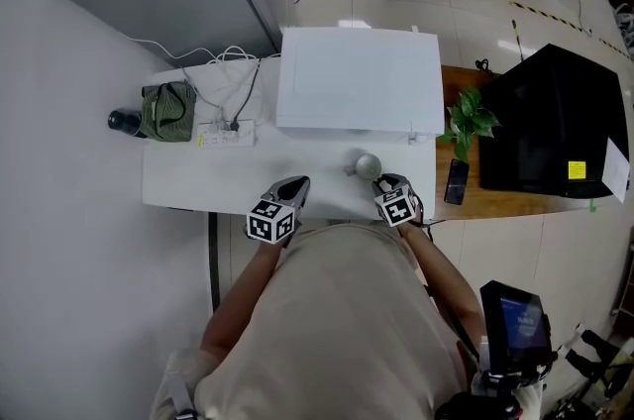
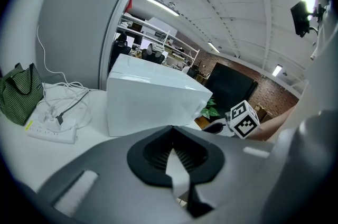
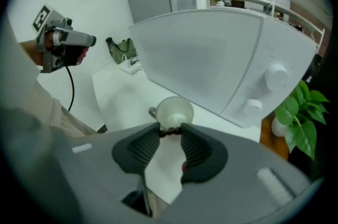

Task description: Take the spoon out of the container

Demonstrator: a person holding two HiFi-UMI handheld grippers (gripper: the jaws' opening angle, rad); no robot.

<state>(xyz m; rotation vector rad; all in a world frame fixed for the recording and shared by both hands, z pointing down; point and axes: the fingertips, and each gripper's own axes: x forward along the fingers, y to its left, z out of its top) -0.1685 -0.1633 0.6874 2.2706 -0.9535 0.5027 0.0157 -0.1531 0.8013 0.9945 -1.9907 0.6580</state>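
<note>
White on white: a small cup (image 1: 368,165) sits near the front edge of the counter (image 1: 198,175), at 6 o'clock of a boxy white appliance (image 1: 357,76), as a person works a hand-held gripper in each hand. The right gripper (image 1: 391,188) tilts down on the cup from its 5 o'clock, an angle apparently chosen to meet the spoon (image 3: 169,133). The spoon's dark, beaded handle shows at the cup's near rim; its bowl, presumably down inside the cup, cannot be made out. The jaws stand roughly half open with the handle bridging the gap between their tips. No firm pinch is evident, so the spoon looks not yet lifted out. At 9 o'clock of the right gripper, the left gripper (image 1: 292,192) hangs over the counter's front edge, jaws drawn together on nothing, seemingly parked aside to leave the cup reachable. It could steady the cup should it slide when the spoon comes up.
</note>
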